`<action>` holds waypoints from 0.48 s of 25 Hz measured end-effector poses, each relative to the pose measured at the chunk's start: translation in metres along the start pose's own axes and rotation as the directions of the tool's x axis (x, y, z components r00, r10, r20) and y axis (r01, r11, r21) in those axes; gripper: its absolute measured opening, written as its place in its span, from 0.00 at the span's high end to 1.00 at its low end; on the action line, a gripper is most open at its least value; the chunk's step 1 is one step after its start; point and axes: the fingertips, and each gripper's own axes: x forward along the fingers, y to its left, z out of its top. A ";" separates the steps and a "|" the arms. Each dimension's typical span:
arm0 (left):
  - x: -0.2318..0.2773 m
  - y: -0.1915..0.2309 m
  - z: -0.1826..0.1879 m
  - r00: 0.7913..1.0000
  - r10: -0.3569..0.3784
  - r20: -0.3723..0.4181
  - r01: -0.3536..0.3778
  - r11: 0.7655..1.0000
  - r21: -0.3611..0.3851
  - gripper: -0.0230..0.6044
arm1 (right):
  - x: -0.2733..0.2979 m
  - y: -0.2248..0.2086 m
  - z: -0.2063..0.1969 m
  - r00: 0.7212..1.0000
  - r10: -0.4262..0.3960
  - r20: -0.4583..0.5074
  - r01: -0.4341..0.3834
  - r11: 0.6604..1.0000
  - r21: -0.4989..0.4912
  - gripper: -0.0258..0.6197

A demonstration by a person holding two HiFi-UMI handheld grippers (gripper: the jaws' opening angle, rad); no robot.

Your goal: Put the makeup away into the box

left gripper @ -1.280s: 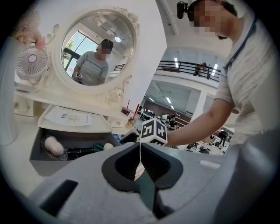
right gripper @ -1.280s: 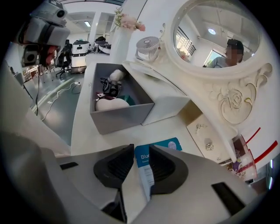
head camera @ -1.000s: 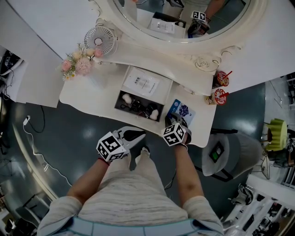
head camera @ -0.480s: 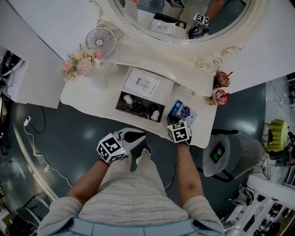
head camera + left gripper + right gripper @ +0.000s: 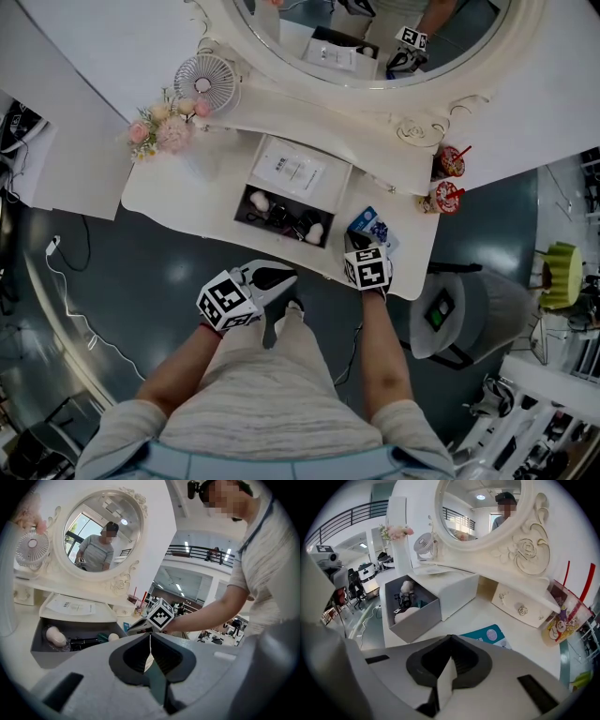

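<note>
An open grey box [image 5: 246, 202] stands on the white vanity table [image 5: 187, 202] and holds several makeup items, among them a pale sponge [image 5: 259, 200]. To its right lies a blue packet [image 5: 373, 227]. My right gripper [image 5: 362, 247] points down at the packet's near edge, its jaws closed together on that edge. In the right gripper view the packet [image 5: 488, 634] runs in under the right gripper [image 5: 450, 639], with the box [image 5: 415, 620] off to the left. My left gripper [image 5: 281, 275] hangs shut and empty off the table's front edge. The left gripper [image 5: 150, 637] faces the box [image 5: 56, 646].
An oval mirror [image 5: 375, 37], a small fan [image 5: 204, 80] and pink flowers [image 5: 159, 127] stand at the back. The box's white lid [image 5: 295, 171] carries a leaflet. Two cups with red straws [image 5: 450, 178] stand at the right end. A grey chair [image 5: 459, 319] is beside the table.
My right gripper has rolled, shifted slightly right over the blue packet, and its jaws have closed. The packet sits a little differently. The left gripper has not moved.
</note>
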 end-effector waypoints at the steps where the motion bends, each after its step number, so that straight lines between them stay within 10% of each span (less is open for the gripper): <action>1: 0.001 0.000 0.000 1.000 -0.001 0.002 0.001 1.000 0.001 0.94 | -0.002 0.000 0.001 1.000 -0.005 0.006 0.005 1.000 0.000 0.95; 12: 0.001 0.000 0.010 1.000 -0.007 0.021 0.007 1.000 0.013 0.94 | -0.046 -0.004 0.037 0.990 -0.057 0.130 0.053 0.998 0.035 0.95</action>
